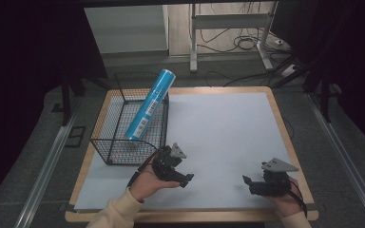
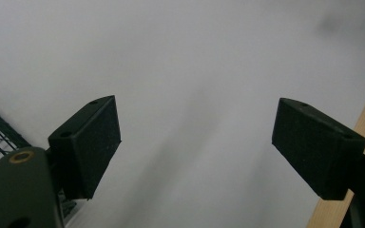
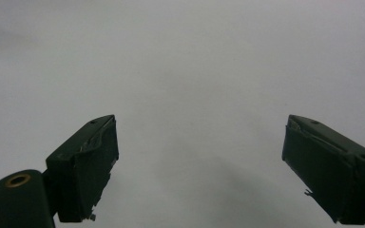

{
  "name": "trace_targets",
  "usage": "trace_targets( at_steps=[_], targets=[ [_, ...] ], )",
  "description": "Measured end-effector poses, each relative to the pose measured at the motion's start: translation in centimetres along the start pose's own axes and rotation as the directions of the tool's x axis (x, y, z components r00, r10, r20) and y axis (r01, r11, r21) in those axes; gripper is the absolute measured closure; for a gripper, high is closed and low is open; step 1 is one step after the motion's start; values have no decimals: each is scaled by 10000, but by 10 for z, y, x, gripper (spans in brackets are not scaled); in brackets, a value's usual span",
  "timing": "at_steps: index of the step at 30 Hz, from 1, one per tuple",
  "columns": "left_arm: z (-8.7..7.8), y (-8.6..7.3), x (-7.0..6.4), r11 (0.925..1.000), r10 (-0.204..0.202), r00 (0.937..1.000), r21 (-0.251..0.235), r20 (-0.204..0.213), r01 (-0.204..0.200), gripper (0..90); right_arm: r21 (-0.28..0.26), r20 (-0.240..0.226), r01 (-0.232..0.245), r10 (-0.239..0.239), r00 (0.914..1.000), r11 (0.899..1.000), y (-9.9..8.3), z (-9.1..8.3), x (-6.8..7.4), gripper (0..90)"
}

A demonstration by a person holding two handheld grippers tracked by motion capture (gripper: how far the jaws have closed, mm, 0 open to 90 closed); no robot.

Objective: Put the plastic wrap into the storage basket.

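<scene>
Here, a blue cylindrical can (image 1: 150,104) with a white label near its lower end stood tilted in the black wire basket (image 1: 105,137), its bottom inside and its upper part leaning over the far rim. The basket sat on the left of the grey-covered tabletop (image 1: 228,133). The left hand-held gripper (image 1: 179,172) was just beside the basket, jaws wide apart and holding nothing. The right hand-held gripper (image 1: 253,184), well apart from it, was also wide open and empty.
</scene>
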State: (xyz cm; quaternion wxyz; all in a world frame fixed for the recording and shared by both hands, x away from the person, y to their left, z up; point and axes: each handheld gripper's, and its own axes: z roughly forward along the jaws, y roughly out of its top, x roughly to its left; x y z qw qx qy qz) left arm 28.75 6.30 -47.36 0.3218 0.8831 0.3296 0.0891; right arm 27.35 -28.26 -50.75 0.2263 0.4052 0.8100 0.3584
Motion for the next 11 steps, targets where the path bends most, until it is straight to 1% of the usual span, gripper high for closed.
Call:
trace_targets(
  at_steps=[5,7,11],
  targets=[
    [2,-1,-1,10000,16,10000,-70,-46,-17,160,-47,21,60,-60,10000,10000,0,0,0,120],
    [1,-1,-2,9998,61,10000,-168,-25,-61,160,-151,67,80,-79,9999,9999,0,-2,0,121],
    [2,-1,-4,9998,135,9999,-171,-41,-136,158,-329,81,89,-87,9999,9994,1,-4,0,121]
  ],
)
